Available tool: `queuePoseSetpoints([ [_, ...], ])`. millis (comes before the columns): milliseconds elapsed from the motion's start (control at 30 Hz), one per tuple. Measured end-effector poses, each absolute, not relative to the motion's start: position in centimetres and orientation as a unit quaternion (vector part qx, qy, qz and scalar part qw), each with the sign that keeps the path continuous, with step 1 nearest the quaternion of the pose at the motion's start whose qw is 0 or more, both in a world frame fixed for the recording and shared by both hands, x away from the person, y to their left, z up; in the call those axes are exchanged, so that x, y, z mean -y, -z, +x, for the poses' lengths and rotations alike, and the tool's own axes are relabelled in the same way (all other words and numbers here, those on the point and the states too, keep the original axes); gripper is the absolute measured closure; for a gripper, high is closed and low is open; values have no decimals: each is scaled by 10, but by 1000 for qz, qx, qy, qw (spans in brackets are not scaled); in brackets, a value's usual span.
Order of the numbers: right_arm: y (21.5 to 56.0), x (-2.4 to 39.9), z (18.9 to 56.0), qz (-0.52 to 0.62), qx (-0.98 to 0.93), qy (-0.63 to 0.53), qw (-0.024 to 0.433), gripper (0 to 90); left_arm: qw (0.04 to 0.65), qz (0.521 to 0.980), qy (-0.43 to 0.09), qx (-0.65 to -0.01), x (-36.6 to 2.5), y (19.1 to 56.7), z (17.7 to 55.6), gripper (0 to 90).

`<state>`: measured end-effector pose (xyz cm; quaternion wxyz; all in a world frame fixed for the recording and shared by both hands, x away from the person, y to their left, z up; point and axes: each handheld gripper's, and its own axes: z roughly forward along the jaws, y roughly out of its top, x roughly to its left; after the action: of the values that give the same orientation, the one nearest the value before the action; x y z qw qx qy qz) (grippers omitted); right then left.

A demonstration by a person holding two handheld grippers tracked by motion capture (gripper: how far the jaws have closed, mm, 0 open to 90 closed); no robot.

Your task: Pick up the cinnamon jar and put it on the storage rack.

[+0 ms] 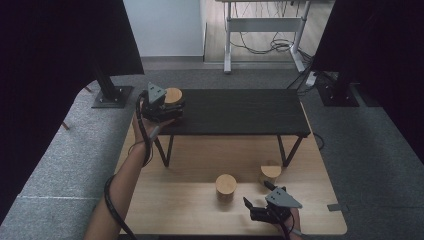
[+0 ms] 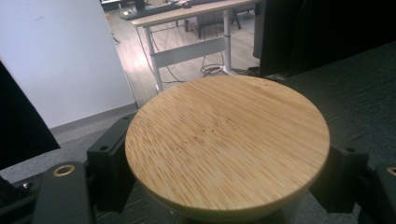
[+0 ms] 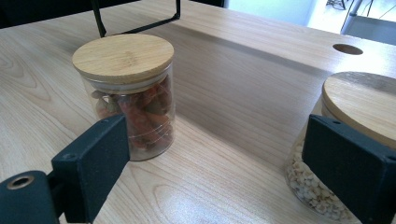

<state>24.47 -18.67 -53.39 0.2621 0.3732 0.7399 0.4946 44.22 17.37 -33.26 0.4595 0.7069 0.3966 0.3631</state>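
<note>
From above, the left gripper [image 1: 167, 107] sits at the left end of the black shelf [image 1: 240, 111], around a bamboo-lidded jar [image 1: 173, 95] standing there, apparently just set down.

Along the left gripper's jaws, the bamboo lid [image 2: 227, 145] lies between the pads [image 2: 108, 163]; they flank it closely, and I cannot tell whether they press.

Along the right gripper [image 3: 233, 163], the jaws stand wide apart on nothing, waiting below the shelf between the dried-fruit jar [image 3: 128, 93] and the jar of pale grains [image 3: 322, 186].
</note>
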Motion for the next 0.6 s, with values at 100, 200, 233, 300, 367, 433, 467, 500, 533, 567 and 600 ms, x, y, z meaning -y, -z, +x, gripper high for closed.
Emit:
queuePoseSetpoints([
  [100,533,187,245,373,-739,-497,260,72,456,706,-366,-399,-174,334,442,193],
  [200,533,187,245,374,-739,-497,260,72,456,703,-364,-406,-175,334,441,167],
  [233,534,187,245,374,-739,-496,260,72,454,701,-366,-410,-175,334,441,135],
  [300,534,187,245,374,-739,-496,260,72,454,699,-365,-415,-176,334,441,122],
  [367,534,186,245,374,-739,-496,259,72,454,700,-363,-414,-176,334,440,109],
  [433,534,186,246,374,-740,-496,259,72,454,702,-362,-413,-177,334,439,101],
  [467,534,186,246,373,-740,-496,259,72,455,702,-362,-413,-177,334,438,95],
  [500,534,186,246,373,-740,-496,259,72,455,701,-362,-413,-178,334,438,90],
  [533,534,186,246,373,-740,-496,259,72,455,701,-362,-413,-178,334,437,76],
  [567,534,186,246,373,-740,-496,259,72,456,701,-360,-413,-178,334,436,73],
  [600,534,186,246,373,-740,-496,259,72,459,701,-358,-412,-179,334,435,73],
])
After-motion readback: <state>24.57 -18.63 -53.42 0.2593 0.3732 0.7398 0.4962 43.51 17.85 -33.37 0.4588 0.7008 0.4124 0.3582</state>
